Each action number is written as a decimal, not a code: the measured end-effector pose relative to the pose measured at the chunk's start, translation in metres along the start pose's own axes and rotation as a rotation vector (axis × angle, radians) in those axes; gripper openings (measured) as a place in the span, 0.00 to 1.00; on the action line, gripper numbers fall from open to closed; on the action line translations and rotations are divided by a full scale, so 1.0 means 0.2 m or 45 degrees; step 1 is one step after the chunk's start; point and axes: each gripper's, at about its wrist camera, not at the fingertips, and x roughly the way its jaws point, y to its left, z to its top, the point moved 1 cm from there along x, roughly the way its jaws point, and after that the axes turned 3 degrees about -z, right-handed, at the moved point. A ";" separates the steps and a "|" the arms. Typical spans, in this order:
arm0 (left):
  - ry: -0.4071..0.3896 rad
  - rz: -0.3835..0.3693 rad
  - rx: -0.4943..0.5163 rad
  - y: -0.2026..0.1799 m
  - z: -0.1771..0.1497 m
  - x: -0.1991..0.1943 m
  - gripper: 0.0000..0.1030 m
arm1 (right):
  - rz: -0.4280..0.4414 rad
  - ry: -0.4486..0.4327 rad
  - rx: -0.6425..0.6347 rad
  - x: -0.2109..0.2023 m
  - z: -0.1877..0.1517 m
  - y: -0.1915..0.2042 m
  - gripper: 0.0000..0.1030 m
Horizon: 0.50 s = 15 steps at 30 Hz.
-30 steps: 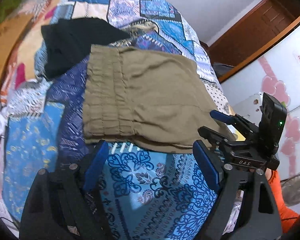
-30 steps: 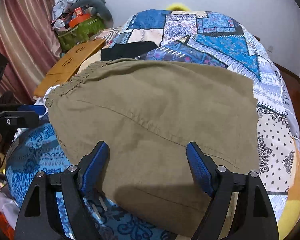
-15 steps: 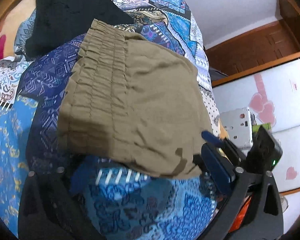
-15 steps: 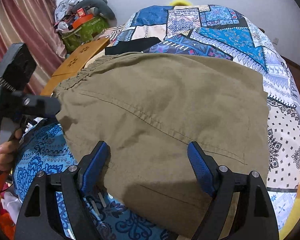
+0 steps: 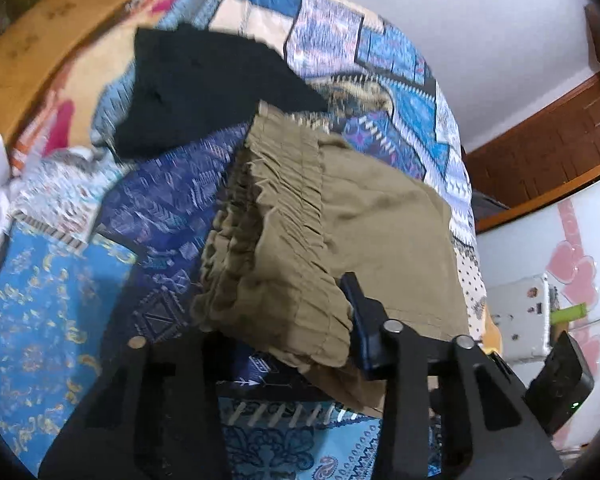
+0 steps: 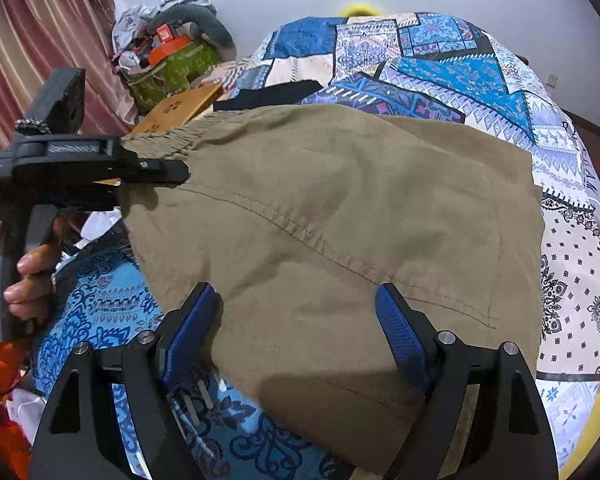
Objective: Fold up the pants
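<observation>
Olive-green pants (image 6: 340, 220) lie folded on the patchwork bedspread (image 6: 480, 72). In the left wrist view the gathered elastic waistband (image 5: 276, 240) bunches up between my left gripper's (image 5: 284, 332) fingers, which are shut on its near corner; only the right blue pad (image 5: 360, 320) shows. The right wrist view shows that gripper (image 6: 156, 172) pinching the waistband at the left. My right gripper (image 6: 296, 320) is open, its blue pads (image 6: 400, 332) on either side of the pants' near edge, holding nothing.
A black garment (image 5: 204, 84) lies on the bed beyond the waistband. A wooden board (image 5: 32, 52) and a cluttered green box (image 6: 172, 68) stand at the bed's left side. A white cabinet (image 5: 560, 260) with pink stickers stands at the right.
My left gripper moved in onto the waistband corner and shut on it, lifting and bunching the fabric. The right gripper stayed open over the near edge.
</observation>
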 end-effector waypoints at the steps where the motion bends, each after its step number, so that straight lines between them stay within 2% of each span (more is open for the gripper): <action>1: -0.037 0.031 0.036 -0.01 -0.01 -0.03 0.35 | 0.005 -0.010 0.015 -0.02 -0.01 -0.01 0.76; 4: -0.186 0.180 0.225 -0.08 -0.04 -0.15 0.35 | -0.016 -0.047 0.076 -0.08 -0.04 -0.05 0.74; 9: -0.456 0.455 0.528 -0.21 -0.10 -0.31 0.34 | -0.180 -0.065 0.096 -0.17 -0.12 -0.13 0.74; 13: -0.600 0.559 0.684 -0.34 -0.13 -0.41 0.34 | -0.166 -0.077 0.142 -0.22 -0.17 -0.17 0.74; 15: -0.657 0.575 0.749 -0.42 -0.15 -0.44 0.33 | -0.157 -0.081 0.157 -0.22 -0.18 -0.17 0.74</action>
